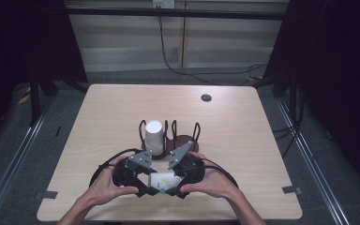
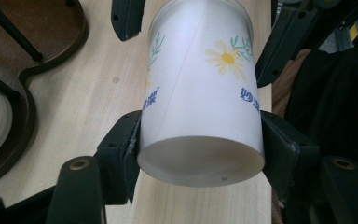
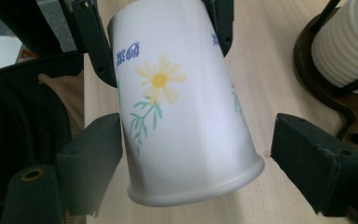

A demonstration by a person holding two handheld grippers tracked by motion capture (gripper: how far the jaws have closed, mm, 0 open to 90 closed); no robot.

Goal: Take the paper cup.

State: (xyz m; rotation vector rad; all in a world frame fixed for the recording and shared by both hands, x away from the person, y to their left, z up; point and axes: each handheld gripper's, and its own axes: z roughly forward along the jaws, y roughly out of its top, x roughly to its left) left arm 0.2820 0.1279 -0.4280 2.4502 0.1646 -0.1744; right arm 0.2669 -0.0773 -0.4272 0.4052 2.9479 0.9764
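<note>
Nearest us in the high view, both hands bring the left gripper [image 1: 146,186] and right gripper [image 1: 174,187] together around a paper cup [image 1: 163,180], at six o'clock from the brown rack [image 1: 183,140]. In the left gripper view we see its jaws pinching the cup's [image 2: 200,112] base. In the right gripper view, our jaws stand spread, clear of the cup's [image 3: 186,107] rim.

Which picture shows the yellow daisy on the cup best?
The right gripper view: the daisy faces the camera whole, with its green stem, on the paper cup. The left gripper view shows a daisy farther off, near the cup's far end. In the high view the cup is too small to show it.
</note>
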